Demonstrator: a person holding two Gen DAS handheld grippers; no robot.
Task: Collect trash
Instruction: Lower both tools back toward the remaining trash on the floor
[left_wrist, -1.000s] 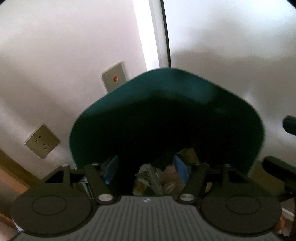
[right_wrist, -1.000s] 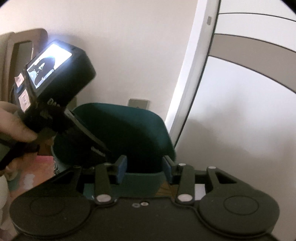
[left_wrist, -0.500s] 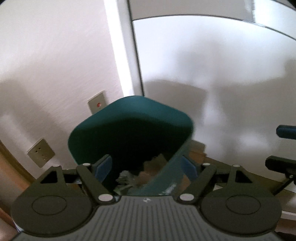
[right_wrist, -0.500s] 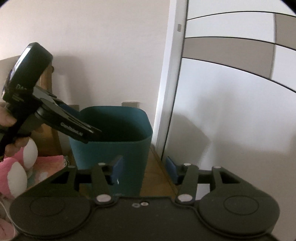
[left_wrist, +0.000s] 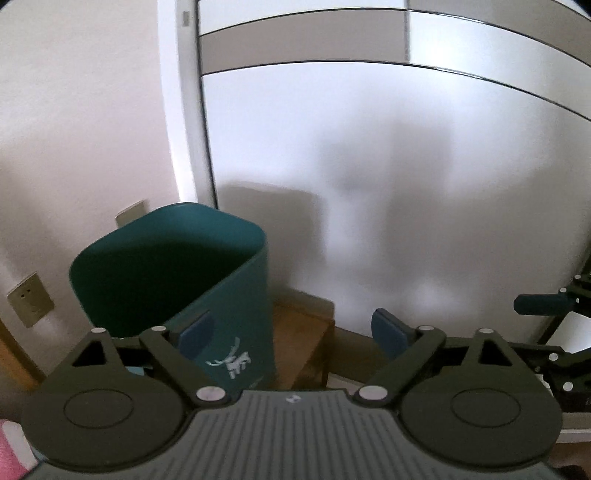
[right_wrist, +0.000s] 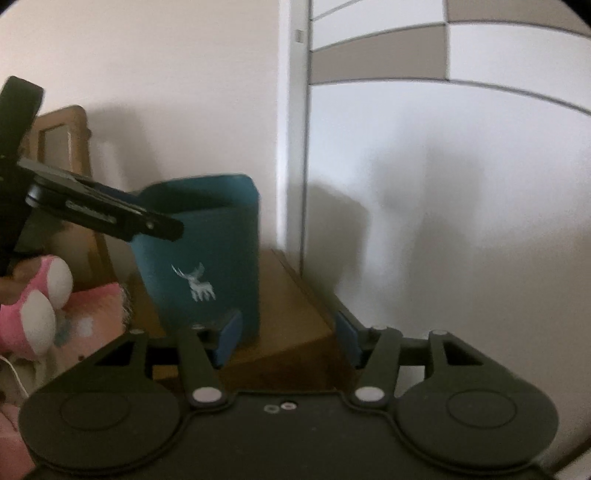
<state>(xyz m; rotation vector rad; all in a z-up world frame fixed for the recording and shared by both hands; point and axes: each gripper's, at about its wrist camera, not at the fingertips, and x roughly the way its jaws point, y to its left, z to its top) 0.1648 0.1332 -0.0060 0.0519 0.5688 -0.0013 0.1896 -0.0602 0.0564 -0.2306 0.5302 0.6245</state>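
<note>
Left wrist view shows the left gripper (left_wrist: 291, 332) with its jaws wide open and nothing between them; it hangs just in front of the teal trash bin (left_wrist: 221, 306). The right gripper (right_wrist: 286, 339) also has open, empty jaws, and it is a little farther from the same bin.

The bin stands on a low wooden stand (right_wrist: 291, 314), in the corner between the wall and the white wardrobe door (left_wrist: 406, 184), with a pink plush toy (right_wrist: 40, 302) to its left.

The step in hand seems to be the return for the next piece of trash. To do it well, each gripper should move clear of the rim, so that it does not knock the light bin.

The bin is upright: its long axis is vertical, its mouth points up, and the white deer print faces the cameras.
</note>
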